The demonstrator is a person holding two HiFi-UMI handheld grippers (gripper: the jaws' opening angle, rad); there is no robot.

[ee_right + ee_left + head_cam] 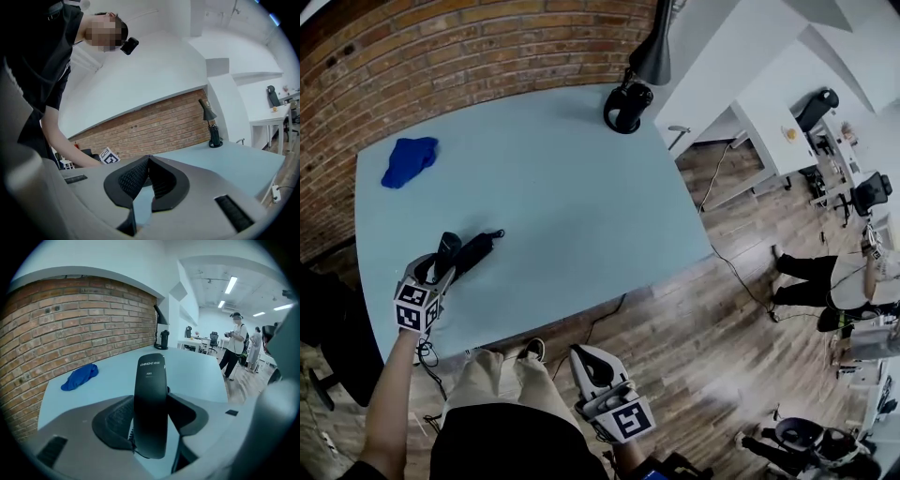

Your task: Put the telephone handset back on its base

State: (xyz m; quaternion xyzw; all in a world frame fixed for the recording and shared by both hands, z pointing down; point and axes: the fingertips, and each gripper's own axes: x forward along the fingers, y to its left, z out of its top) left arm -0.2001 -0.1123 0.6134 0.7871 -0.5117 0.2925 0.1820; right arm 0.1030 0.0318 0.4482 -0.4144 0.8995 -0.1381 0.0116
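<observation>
Handset [150, 404]: black, clamped upright between the jaws of the left gripper [441, 264]. Its printed end points away from the gripper, and a coiled cord [131, 437] shows at its lower end. We place it over the front-left part of the pale blue table [581, 187], near the front edge and not far from the left edge.

Phone base [480, 248]: dark, lying on the table just beyond the left gripper, toward the middle. The handset is right beside it. We cannot tell whether the two touch, and no view shows us the cradle.

Open room: from the base the bare tabletop runs wide to the right and to the back. A blue cloth [409, 159] lies crumpled near the back-left corner, well apart from the phone. A black lamp [628, 105] stands at the back edge toward the right corner, also well apart. A brick wall [469, 56] runs along the far side of the table.

Right gripper [581, 358]: off the table, below its front edge, over the wood floor [703, 319] beside our legs. Its jaws meet at the tips with nothing between them.

To the right of the table, past its right edge, we note white desks [769, 103] and a standing person [234, 350], well apart from the phone.
</observation>
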